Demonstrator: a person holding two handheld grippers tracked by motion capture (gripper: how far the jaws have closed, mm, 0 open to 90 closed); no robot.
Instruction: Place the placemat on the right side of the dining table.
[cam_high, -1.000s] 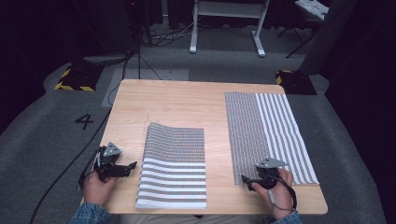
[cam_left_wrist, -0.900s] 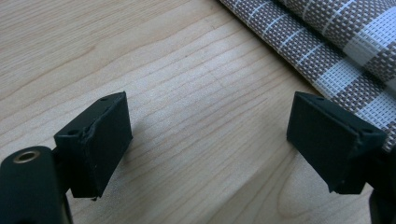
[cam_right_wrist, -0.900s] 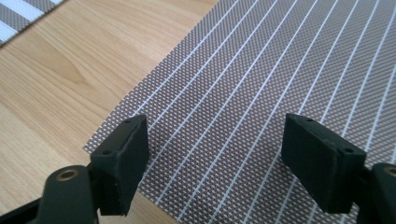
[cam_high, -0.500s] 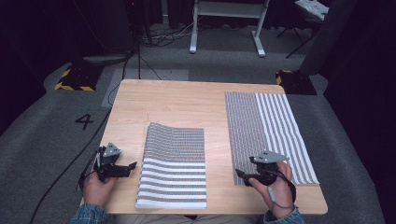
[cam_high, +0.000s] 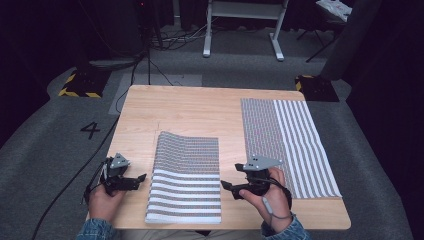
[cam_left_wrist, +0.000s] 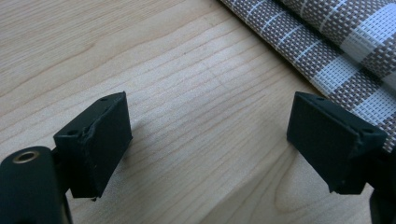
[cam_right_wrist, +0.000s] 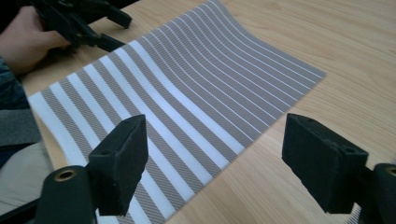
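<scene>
A pale wooden table with fine grain carries two woven, striped placemats. The folded placemat lies at the near middle, its coarse weave brown-grey with broad white bands near the front edge and thin lines farther back, its far part bulging slightly. The flat placemat lies spread at the right side. The left gripper sits just beside the folded mat's left edge, jaws wide apart over bare wood. The right gripper, between the mats, gapes too, holding nothing. Cables and a white stand lie beyond on grey carpet.
</scene>
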